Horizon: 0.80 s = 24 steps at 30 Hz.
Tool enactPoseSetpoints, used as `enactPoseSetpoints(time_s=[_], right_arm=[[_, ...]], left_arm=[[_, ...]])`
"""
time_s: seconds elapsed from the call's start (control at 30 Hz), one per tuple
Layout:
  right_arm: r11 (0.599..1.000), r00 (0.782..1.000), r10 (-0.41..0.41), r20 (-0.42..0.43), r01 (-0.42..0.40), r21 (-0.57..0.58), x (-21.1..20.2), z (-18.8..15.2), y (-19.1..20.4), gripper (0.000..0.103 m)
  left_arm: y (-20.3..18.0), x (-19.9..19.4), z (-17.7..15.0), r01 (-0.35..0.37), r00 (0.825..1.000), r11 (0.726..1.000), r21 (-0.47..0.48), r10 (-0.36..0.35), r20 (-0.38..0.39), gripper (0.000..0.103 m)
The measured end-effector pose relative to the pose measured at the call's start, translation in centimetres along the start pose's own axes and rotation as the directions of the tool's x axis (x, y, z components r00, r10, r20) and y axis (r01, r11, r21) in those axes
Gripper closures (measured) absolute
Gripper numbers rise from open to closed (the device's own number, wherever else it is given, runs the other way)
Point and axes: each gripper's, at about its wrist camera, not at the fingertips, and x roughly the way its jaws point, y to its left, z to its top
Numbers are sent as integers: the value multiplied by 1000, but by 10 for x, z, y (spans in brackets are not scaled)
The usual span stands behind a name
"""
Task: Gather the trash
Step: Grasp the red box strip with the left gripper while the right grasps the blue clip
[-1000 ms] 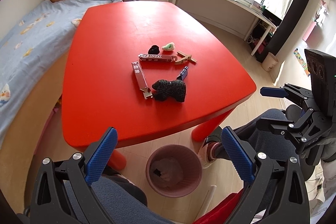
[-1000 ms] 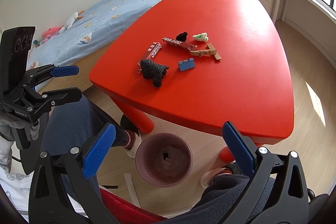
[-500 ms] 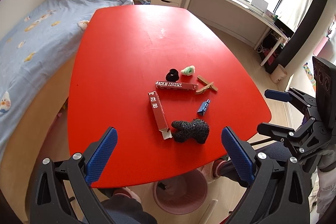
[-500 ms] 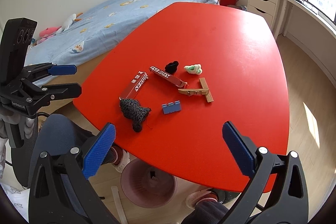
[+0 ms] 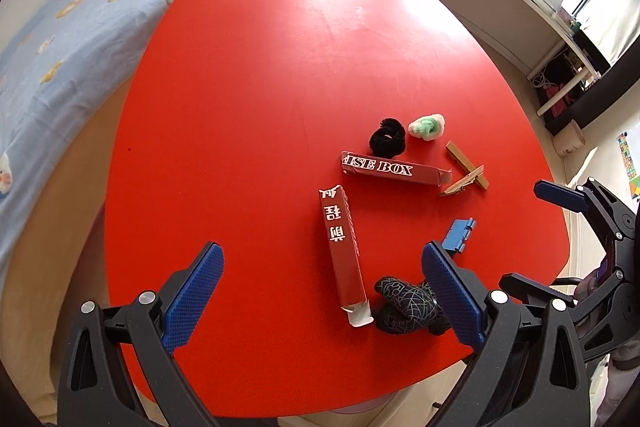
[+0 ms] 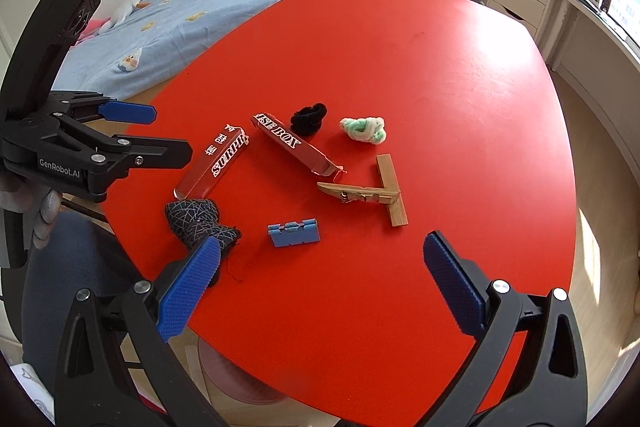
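Table: red top (image 5: pixel 260 87) fills the centre of both views; all loose items lie in its lower right part in the left wrist view.
Left gripper: (image 5: pixel 320 291) held over the near table edge, jaws spread wide, nothing between the blue pads (image 5: pixel 192 297). In the right wrist view it (image 6: pixel 152 133) shows at the left edge of the frame, also spread.
Right gripper: (image 6: pixel 320 279) held over the near table edge, jaws spread wide, nothing held. In the left wrist view it shows at the right edge of the frame.
Boxes: two long red cartons. One (image 5: pixel 344 251) lies lengthwise toward the camera, its open end near the black mesh wad. The other (image 5: pixel 394 173), printed "BOX", lies crosswise above it.
Black mesh wad: (image 5: pixel 408 307) at lower centre right, partly behind the left gripper's right pad.
Blue clip: (image 5: pixel 459 235) right of the lengthwise carton.
Wooden pieces: stick (image 6: pixel 391 189) and clothespin (image 6: pixel 352 193) overlap as a T, at the crosswise carton's open end.
Black hair tie: (image 5: pixel 387 137) just above the crosswise carton.
Green-white wad: (image 5: pixel 427 126) just right of the hair tie.
Bin: pink rim (image 6: pixel 224 375) below the table edge, lower centre of the right wrist view, mostly hidden.
Bed: blue cover (image 5: pixel 60 39) at upper left.
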Motion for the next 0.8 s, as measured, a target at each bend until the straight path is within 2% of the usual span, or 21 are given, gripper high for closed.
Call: enactPoseSetpoints(time_s=[0.2, 0.37, 0.47, 0.63, 0.73, 0.8], right_arm=[[1000, 1000, 16, -26, -16, 2, 16, -1, -6, 4], [1000, 999, 23, -33, -23, 4, 23, 0, -6, 11], [999, 999, 32, -36, -32, -4, 26, 0, -4, 17], [999, 998, 47, -47, -47, -9, 33, 1, -1, 31], [998, 997, 58, -55, -59, -8, 37, 1, 2, 39], [998, 997, 61, -54, -61, -12, 39, 1, 3, 44]], left_arm=[[1, 18, 1, -25, 999, 1000, -19, 24, -42, 8], [-4, 24, -1, -44, 998, 999, -21, 43, -48, 9], [-9, 29, -2, -59, 997, 998, -17, 58, -57, 19], [-11, 33, -4, -74, 995, 997, -11, 73, -60, 28], [-12, 32, -2, -78, 995, 997, -8, 77, -58, 40], [-13, 31, -1, -79, 995, 997, 2, 79, -58, 52]])
